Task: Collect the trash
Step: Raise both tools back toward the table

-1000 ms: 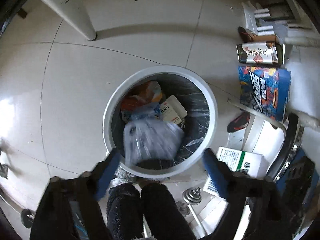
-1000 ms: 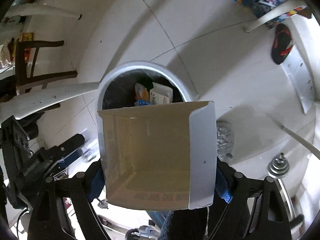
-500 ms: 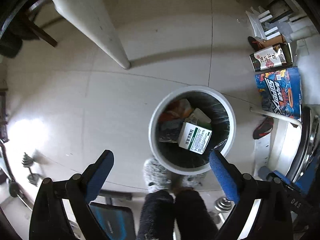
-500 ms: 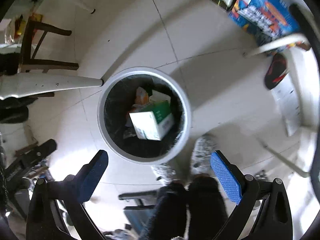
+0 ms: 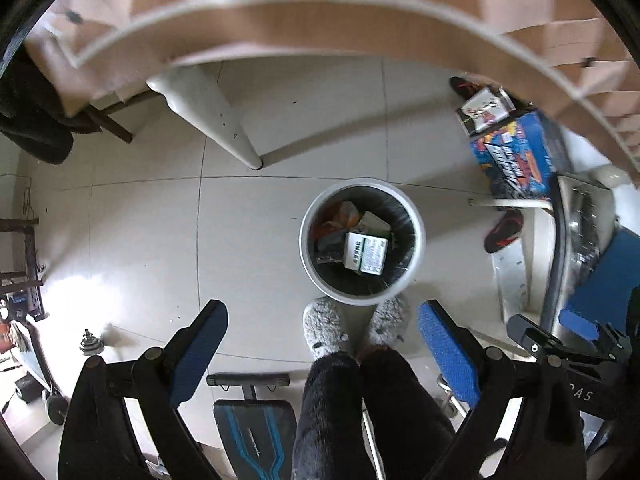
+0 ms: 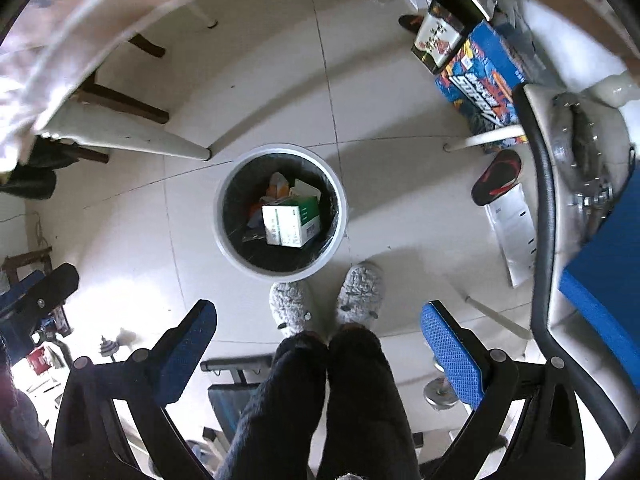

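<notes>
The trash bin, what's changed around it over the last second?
The right hand-held gripper let go of the white and green box, which now lies in the trash bin. Both it and the left hand-held gripper pulled up and away, open and empty. The bin stayed put.

My left tongs (image 5: 322, 354): glossy black frames with round silver rivets, fingers (image 5: 198, 354) faced in dimpled blue pads. My right tongs (image 6: 318, 354) look identical, textured blue on black. Below, my legs (image 6: 328, 404) in dark fuzzy trousers, feet in fluffy grey slippers (image 6: 358, 294).
</notes>
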Action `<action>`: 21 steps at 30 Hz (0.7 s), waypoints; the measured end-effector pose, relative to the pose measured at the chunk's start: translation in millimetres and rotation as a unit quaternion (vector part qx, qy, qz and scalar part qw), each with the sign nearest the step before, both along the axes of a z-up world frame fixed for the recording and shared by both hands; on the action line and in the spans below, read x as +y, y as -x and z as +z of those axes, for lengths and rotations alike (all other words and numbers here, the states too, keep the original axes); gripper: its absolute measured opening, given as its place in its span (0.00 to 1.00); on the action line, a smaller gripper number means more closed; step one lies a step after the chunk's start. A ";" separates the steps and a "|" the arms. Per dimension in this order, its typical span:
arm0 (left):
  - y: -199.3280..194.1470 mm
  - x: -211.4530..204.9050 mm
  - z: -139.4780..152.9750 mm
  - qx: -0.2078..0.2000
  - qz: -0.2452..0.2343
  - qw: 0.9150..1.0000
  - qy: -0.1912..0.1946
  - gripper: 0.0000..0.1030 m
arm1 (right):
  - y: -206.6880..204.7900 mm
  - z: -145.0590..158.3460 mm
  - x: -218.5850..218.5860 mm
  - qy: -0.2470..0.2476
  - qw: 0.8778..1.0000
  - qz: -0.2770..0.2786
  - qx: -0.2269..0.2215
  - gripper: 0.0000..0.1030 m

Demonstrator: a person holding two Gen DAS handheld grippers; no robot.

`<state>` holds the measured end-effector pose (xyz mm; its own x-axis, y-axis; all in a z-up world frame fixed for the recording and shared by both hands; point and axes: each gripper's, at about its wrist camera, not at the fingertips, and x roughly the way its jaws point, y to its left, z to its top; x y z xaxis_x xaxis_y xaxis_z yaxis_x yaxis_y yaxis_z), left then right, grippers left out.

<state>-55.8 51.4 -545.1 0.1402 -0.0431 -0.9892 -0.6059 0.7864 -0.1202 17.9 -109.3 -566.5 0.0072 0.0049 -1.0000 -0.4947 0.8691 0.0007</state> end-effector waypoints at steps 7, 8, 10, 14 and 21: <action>26.0 -8.1 73.9 -0.023 -0.003 1.000 0.004 0.95 | 30.0 97.5 3.0 -0.021 1.000 -0.001 -0.015 1.00; 29.3 -8.3 86.1 -0.028 -0.004 1.000 0.003 0.95 | 34.1 110.3 3.9 -0.025 1.000 -0.002 -0.017 1.00; 34.0 -7.6 106.5 -0.036 -0.007 0.999 -0.003 0.95 | 40.6 138.8 6.0 -0.034 0.999 -0.005 -0.022 1.00; 35.2 -1.2 153.8 -0.050 -0.006 0.998 -0.031 0.95 | 45.0 194.1 14.6 -0.062 0.998 -0.014 -0.030 1.00; -6.4 22.2 206.5 -0.083 0.016 0.992 -0.090 0.95 | -7.8 268.6 33.4 -0.118 0.989 -0.067 -0.059 1.00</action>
